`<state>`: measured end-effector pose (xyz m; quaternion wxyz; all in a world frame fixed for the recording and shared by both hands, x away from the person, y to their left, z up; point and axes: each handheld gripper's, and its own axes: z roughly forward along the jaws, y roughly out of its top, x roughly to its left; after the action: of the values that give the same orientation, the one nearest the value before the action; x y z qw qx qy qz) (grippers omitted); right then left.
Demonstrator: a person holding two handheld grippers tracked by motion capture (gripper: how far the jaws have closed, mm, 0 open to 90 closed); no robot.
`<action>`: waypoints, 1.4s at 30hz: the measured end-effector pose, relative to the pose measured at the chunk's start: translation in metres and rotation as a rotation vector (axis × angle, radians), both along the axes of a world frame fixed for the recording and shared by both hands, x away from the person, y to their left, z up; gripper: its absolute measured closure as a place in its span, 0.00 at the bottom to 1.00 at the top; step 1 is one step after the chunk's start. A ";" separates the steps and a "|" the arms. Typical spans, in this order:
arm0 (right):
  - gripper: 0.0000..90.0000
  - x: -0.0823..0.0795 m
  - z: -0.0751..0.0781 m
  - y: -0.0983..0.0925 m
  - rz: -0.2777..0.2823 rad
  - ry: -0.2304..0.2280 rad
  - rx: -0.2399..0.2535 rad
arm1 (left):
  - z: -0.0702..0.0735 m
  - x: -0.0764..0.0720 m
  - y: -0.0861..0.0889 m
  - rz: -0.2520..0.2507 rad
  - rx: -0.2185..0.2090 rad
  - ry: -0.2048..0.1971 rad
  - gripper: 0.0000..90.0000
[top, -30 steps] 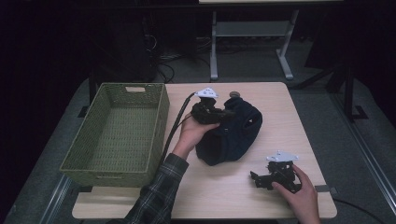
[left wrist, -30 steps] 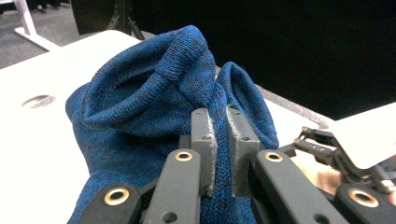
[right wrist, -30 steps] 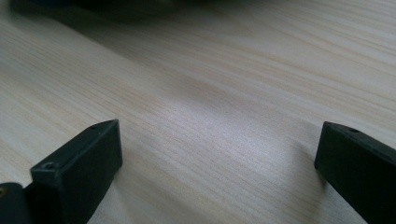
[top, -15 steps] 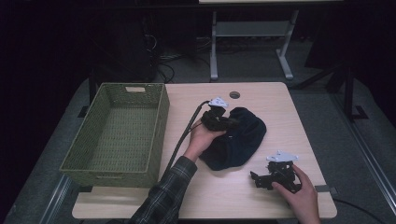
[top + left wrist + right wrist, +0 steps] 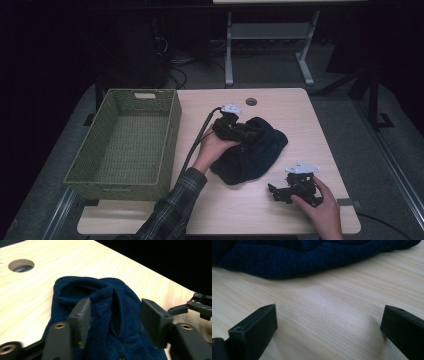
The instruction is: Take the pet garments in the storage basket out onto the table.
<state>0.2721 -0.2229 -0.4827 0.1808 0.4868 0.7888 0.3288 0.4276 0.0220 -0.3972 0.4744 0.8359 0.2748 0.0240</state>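
Black right gripper (image 5: 283,191), nearest the front edge of the table (image 5: 300,110), held by the right hand (image 5: 322,210) and resting low on the wood. Jaws wide apart, bare tabletop between them in the right gripper view, nothing held. Jaws point toward the cloth, which lies close ahead but apart from them.

Dark blue knitted cloth (image 5: 252,152), crumpled in a heap on the table at centre, right of the basket. Ribbed weave and a raised fold along its middle are plain in the left gripper view (image 5: 110,302).

Black left gripper (image 5: 246,134), held by the left hand (image 5: 212,150), sleeve in plaid. It sits at the cloth's near-left edge, over the heap. Jaws have just been opening and now stand partly apart, the raised fold of cloth between them. The left pad lies against the knit; the right pad stands clear of it. No grip on the cloth. A black cable (image 5: 197,142) trails from this gripper toward the front edge.

Green woven basket (image 5: 170,130), rectangular, on the left part of the table, well apart from the cloth.

Round hole (image 5: 251,101) in the tabletop, beyond the cloth near the far edge.
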 end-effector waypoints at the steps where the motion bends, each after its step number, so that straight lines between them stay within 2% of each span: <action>1: 0.01 0.000 0.000 0.000 0.000 0.000 0.000 | 0.002 -0.001 0.002 -0.003 0.008 -0.005 0.41; 5: 0.01 0.000 0.000 0.000 0.001 -0.001 -0.001 | 0.009 -0.008 0.009 0.000 0.035 -0.017 0.30; 13: 0.01 0.000 0.000 0.000 0.001 -0.001 -0.001 | 0.010 -0.022 0.023 -0.008 0.077 -0.044 0.20; 23: 0.01 0.000 0.000 0.000 0.002 -0.002 -0.002 | 0.007 -0.049 0.038 -0.010 0.109 -0.088 0.16; 28: 0.01 0.000 0.000 0.000 0.003 -0.002 -0.003 | 0.008 -0.066 0.046 0.002 0.095 -0.106 0.16; 34: 0.01 0.000 0.000 0.000 0.004 -0.003 -0.003 | -0.002 -0.087 0.057 0.008 0.108 -0.126 0.16; 42: 0.01 0.000 0.000 0.000 0.003 -0.002 -0.002 | -0.024 -0.107 0.075 0.024 0.136 -0.094 0.16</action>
<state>0.2719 -0.2232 -0.4829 0.1815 0.4852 0.7896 0.3288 0.3207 0.0975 -0.4213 0.4288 0.8608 0.2600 0.0874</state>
